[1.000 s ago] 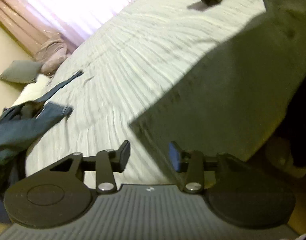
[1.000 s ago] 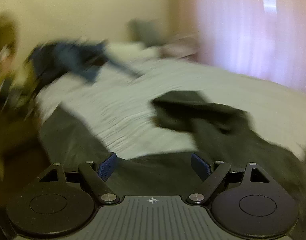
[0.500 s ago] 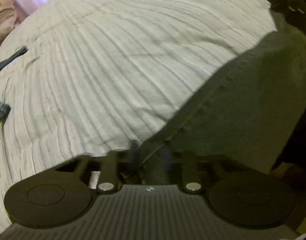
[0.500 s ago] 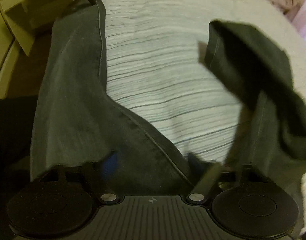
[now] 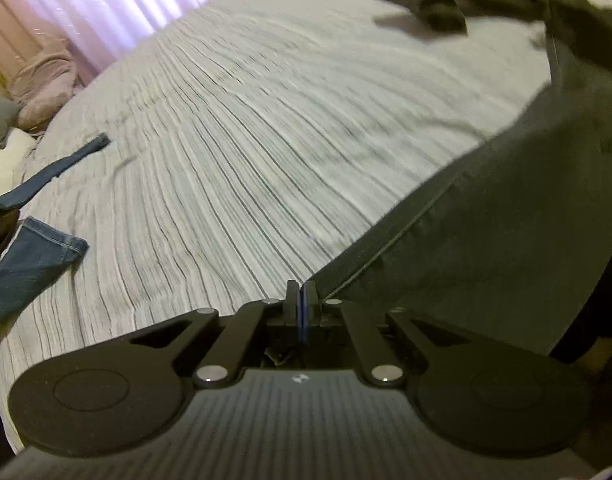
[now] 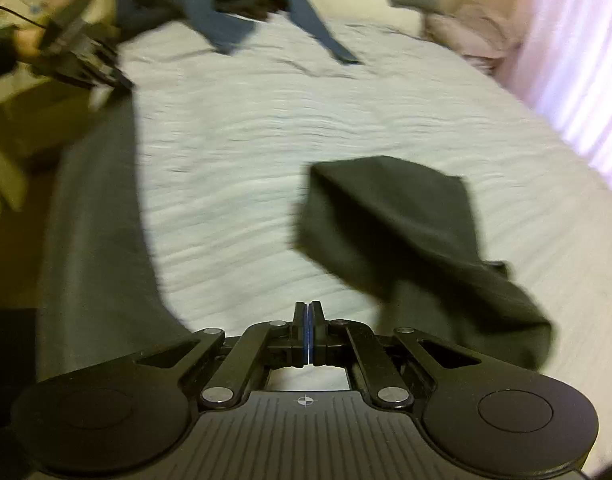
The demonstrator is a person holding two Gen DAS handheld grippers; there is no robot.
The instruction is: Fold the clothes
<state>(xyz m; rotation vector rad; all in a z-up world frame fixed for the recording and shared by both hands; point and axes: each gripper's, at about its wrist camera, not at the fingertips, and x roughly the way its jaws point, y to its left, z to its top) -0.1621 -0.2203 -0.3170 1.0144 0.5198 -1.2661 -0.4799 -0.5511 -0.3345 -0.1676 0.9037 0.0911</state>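
Dark grey trousers are stretched along the edge of the striped bed, one leg flopped back over the bedspread. The left gripper is pressed together with the seamed hem apparently pinched in it. The right gripper is closed too, though whether cloth is caught there can't really be told. Both ends look held so the garment gets pulled taut for a fold, well apart from the blue jeans piled up by the pillows.
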